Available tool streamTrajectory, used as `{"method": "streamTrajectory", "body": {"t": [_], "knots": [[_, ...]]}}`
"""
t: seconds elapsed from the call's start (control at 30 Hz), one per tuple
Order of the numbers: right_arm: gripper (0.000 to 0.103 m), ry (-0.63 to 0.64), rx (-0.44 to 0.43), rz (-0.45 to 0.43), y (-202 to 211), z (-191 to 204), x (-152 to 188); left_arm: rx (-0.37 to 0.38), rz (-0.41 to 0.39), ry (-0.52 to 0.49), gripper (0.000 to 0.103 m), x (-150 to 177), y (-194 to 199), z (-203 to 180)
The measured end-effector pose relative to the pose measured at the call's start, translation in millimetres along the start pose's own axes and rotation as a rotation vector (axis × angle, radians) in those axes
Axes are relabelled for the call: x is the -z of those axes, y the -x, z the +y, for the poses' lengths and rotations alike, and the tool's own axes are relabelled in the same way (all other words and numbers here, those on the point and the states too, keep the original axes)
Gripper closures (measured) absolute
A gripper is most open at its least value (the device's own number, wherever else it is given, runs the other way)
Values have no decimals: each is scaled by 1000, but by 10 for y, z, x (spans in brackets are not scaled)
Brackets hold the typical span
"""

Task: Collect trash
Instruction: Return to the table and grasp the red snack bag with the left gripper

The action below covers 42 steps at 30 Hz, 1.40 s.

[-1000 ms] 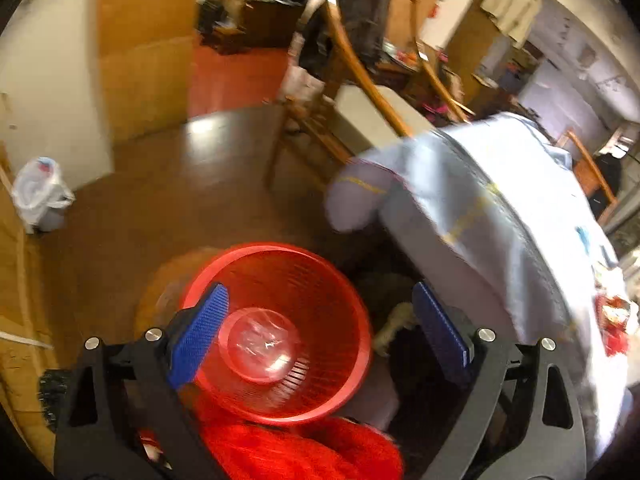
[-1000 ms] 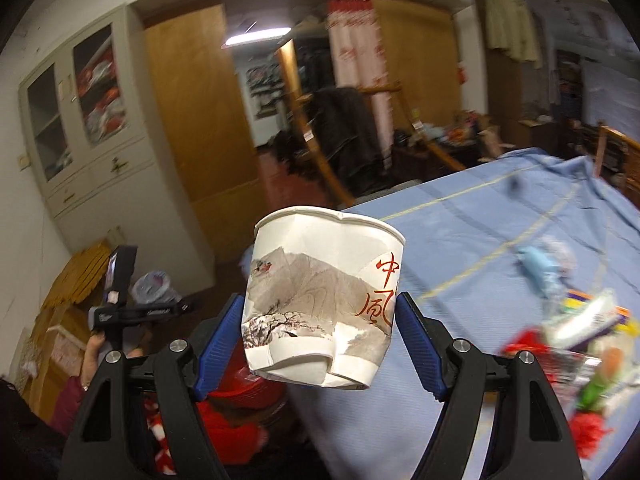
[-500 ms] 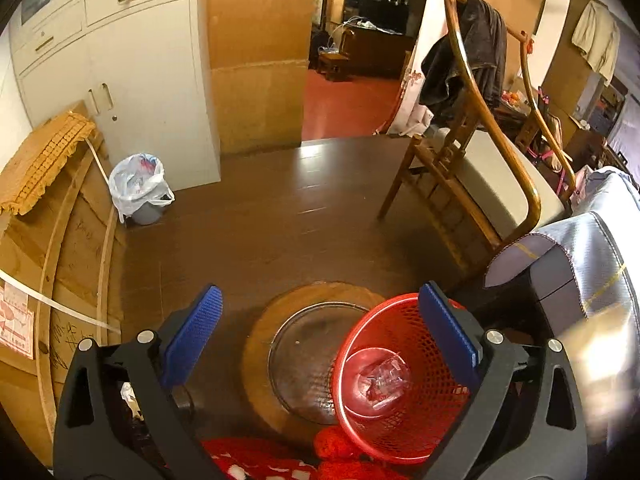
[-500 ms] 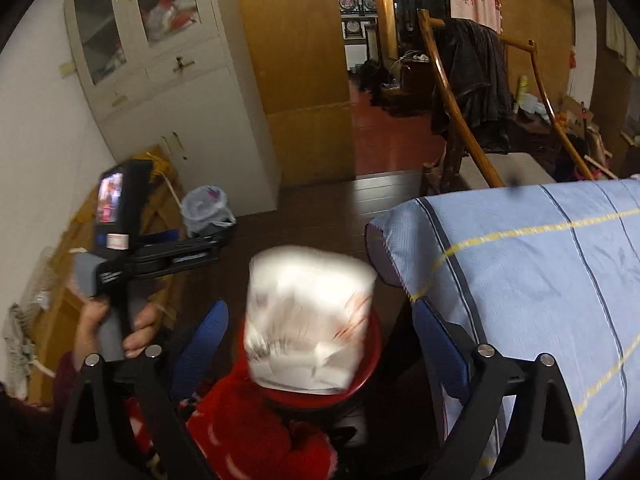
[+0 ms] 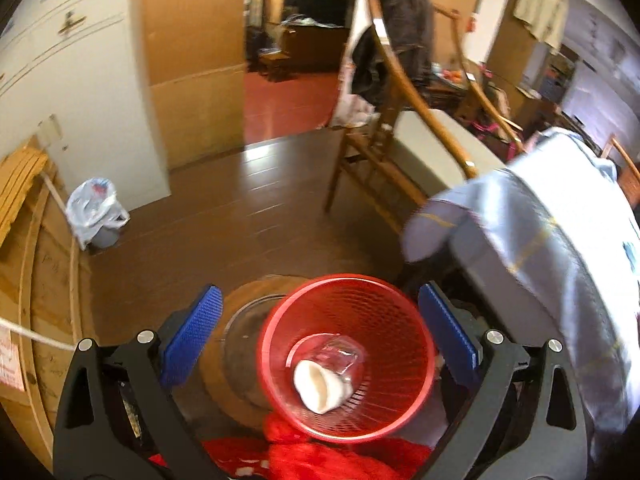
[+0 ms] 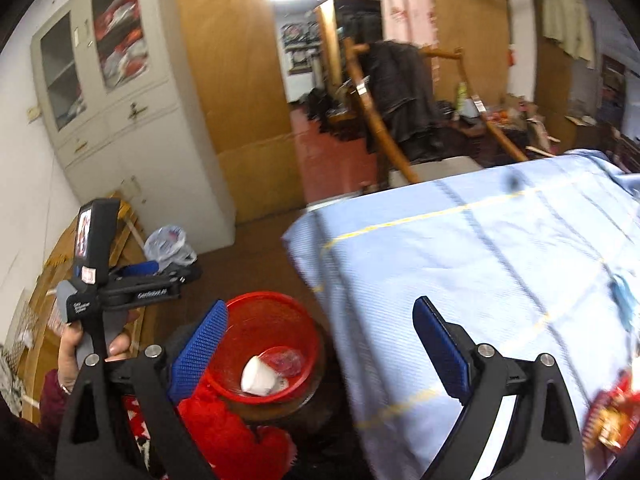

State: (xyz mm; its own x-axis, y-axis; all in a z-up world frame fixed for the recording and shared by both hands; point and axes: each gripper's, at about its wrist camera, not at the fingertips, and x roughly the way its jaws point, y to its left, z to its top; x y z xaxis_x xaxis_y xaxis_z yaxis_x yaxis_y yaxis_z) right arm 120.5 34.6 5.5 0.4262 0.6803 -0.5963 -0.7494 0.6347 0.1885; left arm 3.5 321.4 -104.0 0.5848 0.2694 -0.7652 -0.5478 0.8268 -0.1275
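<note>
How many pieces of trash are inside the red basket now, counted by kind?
White paper cup: 1
Clear plastic cup: 1
Total: 2, both lying in the red mesh plastic basket.

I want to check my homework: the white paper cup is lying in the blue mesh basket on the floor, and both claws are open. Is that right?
Not quite. The mesh basket is red, not blue; only the claw pads are blue. The left wrist view shows the white paper cup lying inside it. Both claws, left and right, are open.
</note>
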Motion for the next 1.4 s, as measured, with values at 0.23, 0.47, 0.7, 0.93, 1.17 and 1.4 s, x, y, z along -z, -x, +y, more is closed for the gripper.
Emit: {"method": "streamTrajectory", "body": {"t": [0.23, 0.47, 0.7, 0.93, 1.17, 1.4], "knots": [[11, -119, 122, -112, 701, -699, 238, 109, 4, -150, 7, 66, 179, -807], [8, -231, 268, -192, 1342, -1364, 552, 220, 21, -320, 7, 136, 273, -1735], [6, -339, 445, -229, 1804, -2034, 935, 378, 31, -507, 7, 213, 358, -2813], [6, -479, 530, -259, 2047, -2643, 1290, 602, 54, -691, 7, 495, 581, -3808], [6, -565, 532, -283, 2108, -2946, 1520, 660, 26, -845, 7, 792, 695, -4546], [6, -567, 546, -296, 2151, -2901, 1551, 448, 18, -743, 7, 450, 259, -4112]]}}
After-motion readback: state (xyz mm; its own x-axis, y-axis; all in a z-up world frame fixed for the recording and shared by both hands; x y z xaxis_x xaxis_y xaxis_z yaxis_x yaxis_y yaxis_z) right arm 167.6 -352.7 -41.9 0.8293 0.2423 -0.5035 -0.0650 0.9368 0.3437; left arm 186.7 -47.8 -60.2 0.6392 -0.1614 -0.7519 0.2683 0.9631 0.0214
